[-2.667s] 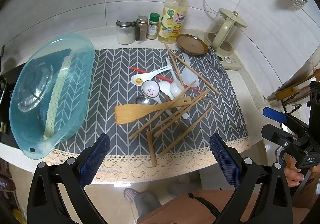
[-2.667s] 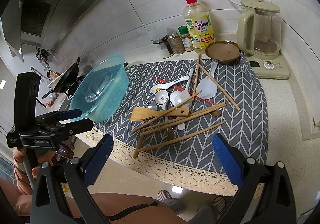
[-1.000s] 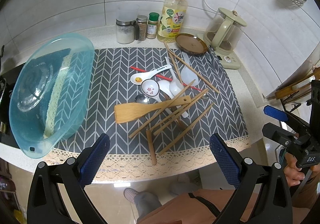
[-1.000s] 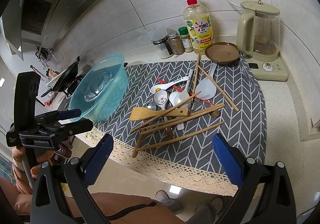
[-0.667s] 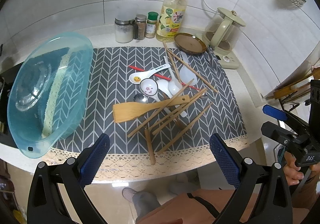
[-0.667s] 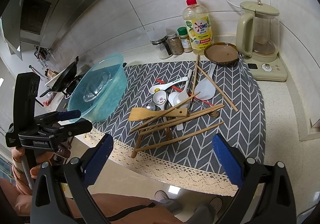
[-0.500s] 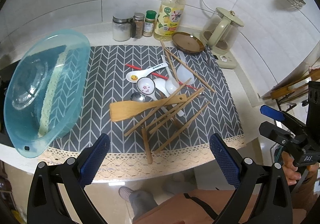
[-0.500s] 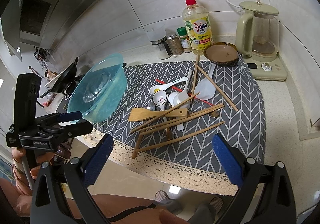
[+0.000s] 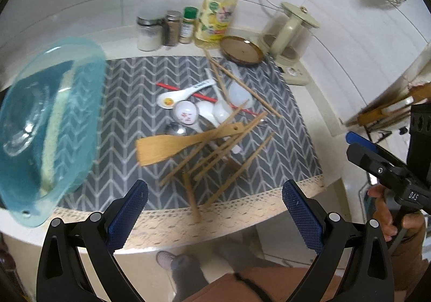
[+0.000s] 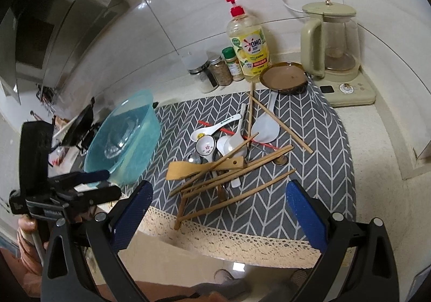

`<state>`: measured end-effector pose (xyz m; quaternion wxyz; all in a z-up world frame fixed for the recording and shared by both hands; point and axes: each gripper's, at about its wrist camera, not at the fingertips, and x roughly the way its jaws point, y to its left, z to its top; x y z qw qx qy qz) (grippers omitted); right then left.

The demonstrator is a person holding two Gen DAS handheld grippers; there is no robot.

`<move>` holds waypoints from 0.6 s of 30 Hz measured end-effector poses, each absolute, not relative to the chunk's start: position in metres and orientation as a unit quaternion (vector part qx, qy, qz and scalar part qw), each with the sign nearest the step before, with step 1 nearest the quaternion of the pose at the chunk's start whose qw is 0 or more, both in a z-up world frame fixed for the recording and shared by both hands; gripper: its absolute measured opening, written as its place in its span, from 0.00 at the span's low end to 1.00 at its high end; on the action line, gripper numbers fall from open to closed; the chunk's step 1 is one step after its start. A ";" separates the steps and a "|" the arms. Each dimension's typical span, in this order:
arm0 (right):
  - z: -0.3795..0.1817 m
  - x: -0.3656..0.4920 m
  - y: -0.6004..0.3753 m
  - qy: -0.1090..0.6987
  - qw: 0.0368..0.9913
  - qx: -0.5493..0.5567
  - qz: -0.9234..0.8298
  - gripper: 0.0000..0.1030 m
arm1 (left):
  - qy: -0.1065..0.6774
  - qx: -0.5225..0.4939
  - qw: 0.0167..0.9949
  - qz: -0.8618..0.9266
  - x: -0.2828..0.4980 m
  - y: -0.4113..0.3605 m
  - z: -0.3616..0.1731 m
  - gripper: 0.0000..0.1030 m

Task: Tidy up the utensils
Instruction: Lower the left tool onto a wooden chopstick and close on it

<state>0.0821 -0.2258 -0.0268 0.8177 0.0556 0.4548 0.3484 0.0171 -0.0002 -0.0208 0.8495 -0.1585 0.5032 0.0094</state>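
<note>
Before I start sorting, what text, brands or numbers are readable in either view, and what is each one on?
"OMO": label of the dish soap bottle; the smaller print under it is too small to read.
"DAS": body of the right gripper, seen from the left wrist view.
Small dark print on the white spoon handle: too small to read.
Lettering on the left gripper body: blurred.
Spice jar labels and kettle base markings: unreadable.
</note>
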 end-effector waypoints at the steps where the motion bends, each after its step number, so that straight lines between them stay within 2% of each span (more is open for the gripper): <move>1: -0.028 0.083 -0.226 0.454 0.820 0.059 0.344 0.93 | 0.502 -0.154 0.851 0.004 0.019 -0.001 -0.024 0.96; 9: -0.025 0.102 -0.238 0.414 0.848 0.062 0.326 0.93 | 0.468 -0.077 0.880 0.004 0.054 -0.019 -0.050 0.96; 13: -0.040 0.132 -0.251 0.423 0.833 0.069 0.350 0.92 | 0.460 -0.062 0.885 0.034 0.081 -0.020 -0.073 0.94; 18: -0.058 0.158 -0.264 0.416 0.823 0.065 0.382 0.91 | 0.503 -0.044 0.863 0.014 0.107 -0.022 -0.113 0.66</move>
